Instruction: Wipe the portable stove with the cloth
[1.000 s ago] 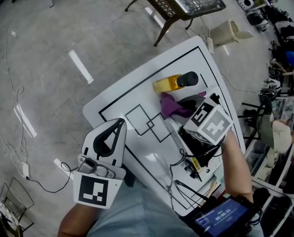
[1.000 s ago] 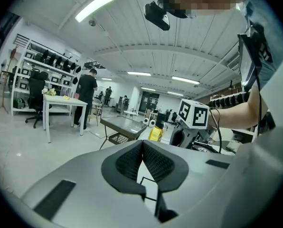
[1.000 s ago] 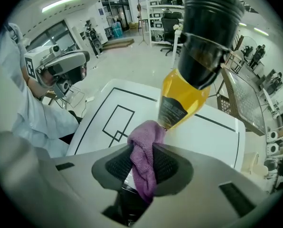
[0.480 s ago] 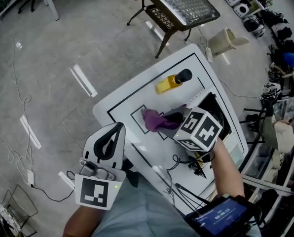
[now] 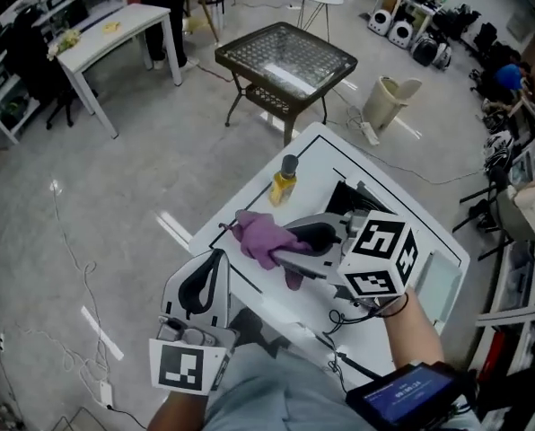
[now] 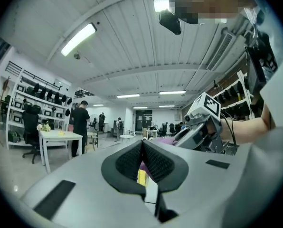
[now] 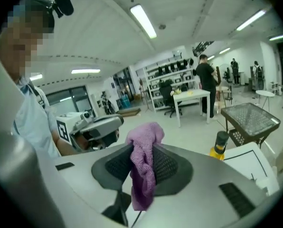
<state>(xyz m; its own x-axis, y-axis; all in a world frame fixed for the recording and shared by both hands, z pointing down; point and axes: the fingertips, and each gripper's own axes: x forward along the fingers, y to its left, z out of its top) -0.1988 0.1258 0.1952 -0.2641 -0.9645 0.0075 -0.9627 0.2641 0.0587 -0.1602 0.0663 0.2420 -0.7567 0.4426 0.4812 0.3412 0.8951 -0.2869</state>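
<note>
Below and right of the jaws of the right gripper (image 5: 285, 243), clamped on the purple cloth (image 5: 258, 234), the black portable stove (image 5: 348, 196) sits on the tabletop (image 5: 317, 151), farther from the closed, empty jaws of the left gripper (image 5: 216, 260).

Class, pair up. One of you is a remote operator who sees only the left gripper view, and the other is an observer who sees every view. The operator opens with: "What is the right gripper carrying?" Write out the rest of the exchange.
Observer: The right gripper is clamped on a purple cloth, which hangs down between its pads.
Operator: Where is the stove?
Observer: In the head view the portable stove, black, sits on the white table, partly hidden behind the right gripper.
Operator: Is the cloth on it?
Observer: No. The head view shows the cloth bunched at the jaw tips, to the left of the stove and not over it.
</note>
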